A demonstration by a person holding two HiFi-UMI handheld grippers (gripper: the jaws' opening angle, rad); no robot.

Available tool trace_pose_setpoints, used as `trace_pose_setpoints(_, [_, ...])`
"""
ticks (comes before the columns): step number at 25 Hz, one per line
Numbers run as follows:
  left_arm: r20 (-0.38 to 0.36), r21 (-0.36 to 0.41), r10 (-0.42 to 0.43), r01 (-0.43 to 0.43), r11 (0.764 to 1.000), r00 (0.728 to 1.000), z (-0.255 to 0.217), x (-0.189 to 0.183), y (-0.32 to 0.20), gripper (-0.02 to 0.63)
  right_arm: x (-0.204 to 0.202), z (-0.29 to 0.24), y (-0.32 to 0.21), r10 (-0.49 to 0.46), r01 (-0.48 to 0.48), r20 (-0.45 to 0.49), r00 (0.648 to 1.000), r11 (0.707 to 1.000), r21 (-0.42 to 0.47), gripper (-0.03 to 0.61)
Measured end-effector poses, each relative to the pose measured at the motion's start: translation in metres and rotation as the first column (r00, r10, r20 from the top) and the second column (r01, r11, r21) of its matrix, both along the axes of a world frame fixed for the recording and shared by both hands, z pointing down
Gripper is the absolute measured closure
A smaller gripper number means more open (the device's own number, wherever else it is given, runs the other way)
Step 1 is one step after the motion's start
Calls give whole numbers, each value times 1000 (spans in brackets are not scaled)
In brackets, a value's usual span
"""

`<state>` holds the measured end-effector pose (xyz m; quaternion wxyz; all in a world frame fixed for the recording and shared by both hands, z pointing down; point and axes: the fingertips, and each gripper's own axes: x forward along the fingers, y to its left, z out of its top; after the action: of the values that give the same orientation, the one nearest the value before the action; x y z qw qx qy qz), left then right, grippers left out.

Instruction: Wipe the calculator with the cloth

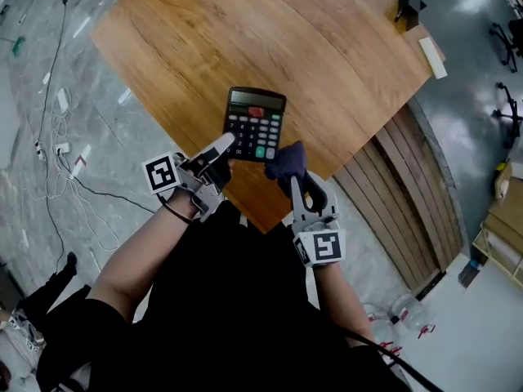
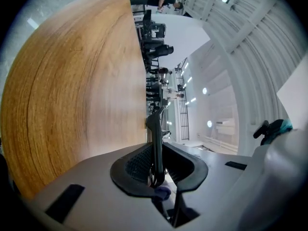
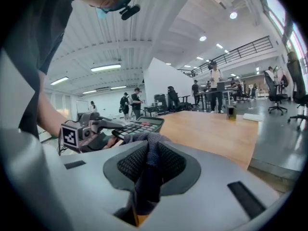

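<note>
Wood-grain counter (image 1: 327,55) on a grey polished floor (image 1: 33,211), loose cables (image 1: 57,149) trailing on the floor off to the left, slatted wooden panel (image 1: 409,194) along the counter's right side. Far corner of the counter has a small dark object (image 1: 409,8) and a white block (image 1: 433,57), well apart from the action. Calculator (image 1: 255,125) sits over the near corner of the counter, display end pointing away from the person, keys up. Can't tell if its far end rests on the wood or if it's fully lifted. Left gripper (image 1: 216,155) has it by the near left edge: fingers closed on the thin body, which the left gripper view shows edge-on, clamped between the pads. Right gripper (image 1: 296,178) comes in from the near right, fingers closed on a dark blue cloth (image 1: 288,160), with the fabric bunched between the pads and poking out past the tips. Cloth is right up against the calculator's near right corner; actual contact not clear from any view. Right gripper view shows the calculator just beyond the cloth, tilted a bit, with the left gripper clamped on its left side. Several people and office chairs in the background of the hall
</note>
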<state>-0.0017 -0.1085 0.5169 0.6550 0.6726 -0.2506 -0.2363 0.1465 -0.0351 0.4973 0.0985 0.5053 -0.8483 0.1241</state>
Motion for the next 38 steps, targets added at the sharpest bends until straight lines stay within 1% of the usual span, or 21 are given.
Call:
trace_pose_setpoints(3, [27,-24,-3,4,1000,1000,15,2,7,543,25,9,-16,61,-62,-31,998,998,-30,511])
trace_pose_setpoints(8, [85,-39,3,0,999,996,45,12,22,543,31,50,-27,74,-89,-99,992,983,-162,511])
trace_pose_setpoints(10, [116,-54,5,2,999,993,60,11,26,543,30,66,-32,92,-118,-131,987,972,-201,511])
trace_pose_setpoints(13, [179,-52,23,-13,999,984,84,4,32,543,34,87,-44,145,-183,-165,976,953,-242,511])
trace_pose_setpoints(14, [190,-60,27,-16,998,981,91,2,35,543,37,94,-48,154,-198,-182,971,947,-253,511])
trace_pose_setpoints(17, [192,-75,9,5,997,981,104,-1,37,543,37,114,-60,147,-214,-240,960,936,-281,511])
trace_pose_setpoints(20, [211,-42,-16,25,999,977,109,-3,37,543,33,136,-60,151,-237,-250,956,902,-362,511])
trace_pose_setpoints(22, [229,-50,-21,33,998,973,111,-4,37,540,32,141,-60,164,-259,-263,951,888,-381,509])
trace_pose_setpoints(24, [296,-64,0,20,998,955,113,-5,37,540,30,142,-61,167,-270,-282,945,884,-382,511])
trace_pose_setpoints(25, [350,-72,19,7,997,936,114,-6,38,537,29,142,-61,163,-269,-285,945,881,-390,509])
trace_pose_setpoints(26, [412,-82,41,-7,997,910,116,-7,39,529,28,143,-60,154,-265,-285,946,876,-404,511])
trace_pose_setpoints(27, [477,-92,64,-22,995,877,118,-8,40,520,28,143,-59,142,-258,-287,947,869,-422,511])
trace_pose_setpoints(28, [541,-101,88,-39,994,837,120,-8,41,511,28,143,-58,126,-250,-290,949,862,-441,511])
trace_pose_setpoints(29, [604,-109,113,-58,992,789,122,-9,42,505,28,143,-57,108,-240,-295,949,855,-460,509])
trace_pose_setpoints(30, [666,-118,140,-81,990,733,124,-10,44,499,27,141,-56,90,-229,-297,951,849,-476,509])
trace_pose_setpoints(31, [727,-124,165,-109,986,666,126,-11,46,494,25,138,-55,74,-215,-293,953,846,-488,508])
trace_pose_setpoints(33, [838,-120,195,-177,977,510,126,-11,48,482,22,127,-52,58,-194,-277,959,849,-492,489])
trace_pose_setpoints(34, [877,-107,192,-210,972,441,124,-10,48,483,21,119,-51,60,-190,-270,961,854,-485,480])
trace_pose_setpoints(35, [902,-89,179,-237,967,394,120,-8,48,483,22,112,-50,66,-190,-267,962,859,-475,470])
trace_pose_setpoints(36, [916,-67,160,-255,965,367,114,-8,47,483,22,103,-49,73,-193,-266,961,865,-463,466])
trace_pose_setpoints(38, [933,-9,108,-276,961,344,99,-10,48,483,25,84,-46,91,-202,-261,961,876,-438,466])
